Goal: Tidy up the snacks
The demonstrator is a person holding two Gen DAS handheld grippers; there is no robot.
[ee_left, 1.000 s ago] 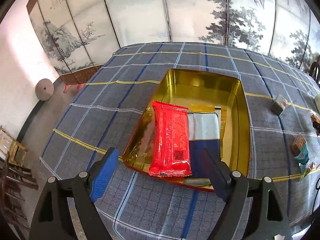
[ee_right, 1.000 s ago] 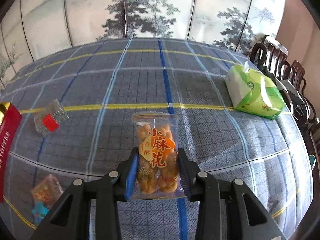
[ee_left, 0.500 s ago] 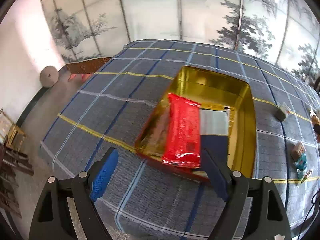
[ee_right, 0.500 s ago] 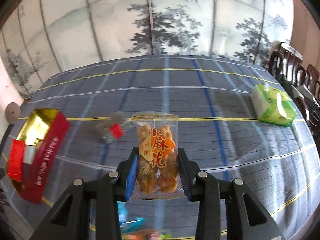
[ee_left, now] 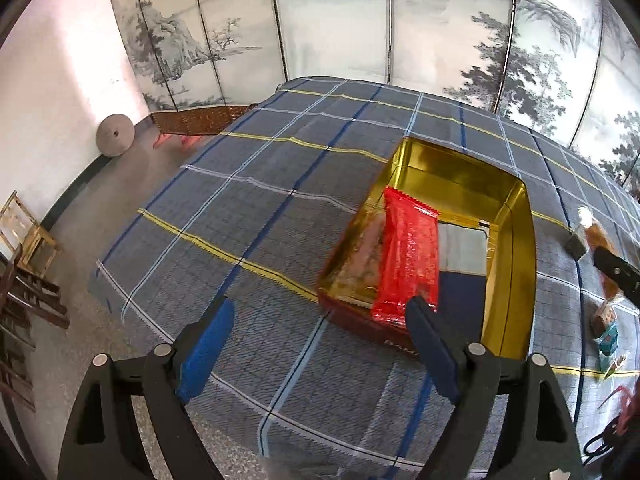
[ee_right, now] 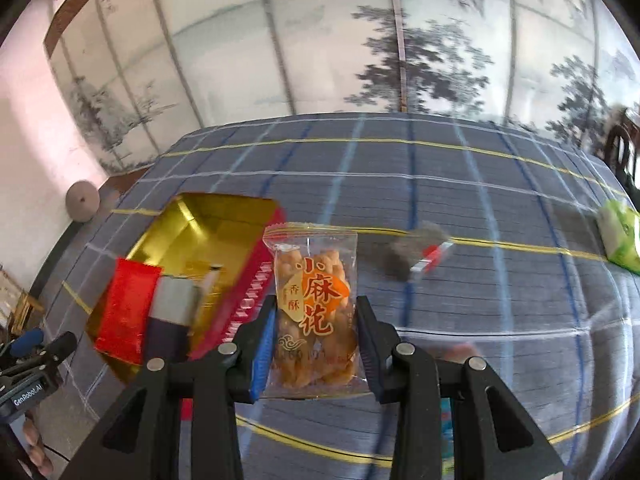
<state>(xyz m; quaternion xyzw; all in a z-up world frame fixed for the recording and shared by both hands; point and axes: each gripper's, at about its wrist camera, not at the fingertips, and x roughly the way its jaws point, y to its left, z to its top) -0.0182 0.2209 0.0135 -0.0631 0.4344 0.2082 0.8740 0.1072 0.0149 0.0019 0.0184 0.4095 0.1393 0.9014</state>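
In our right hand-held gripper [ee_right: 313, 354] we hold a clear packet of fried dough twists [ee_right: 314, 308], with the two fingers closed on its lower sides so that the printed face stands upright in front of the camera. We judge this grip is good for the carry, because the packet hangs free above the worktop [ee_right: 500, 320] and cannot catch on the plaid cloth. The packet is in the air, just to the right of the gold tin box [ee_right: 208, 236], not yet over it. Inside the box a red snack packet [ee_left: 408, 256] lies along the left side, and beside it lies a blue and white packet [ee_left: 464, 256]; the far part of the box is bare, so there is room for one more. Our left hand-held gripper [ee_left: 320, 340] is empty, its fingers spread wide, and it hovers before the near corner of the box, probably to stay out of the way. Some small snacks [ee_left: 606, 328] lie on the cloth to the right of the box, and a green bag [ee_right: 620, 240] lies far off. The right wrist view is blurred, so small details there are unsure.
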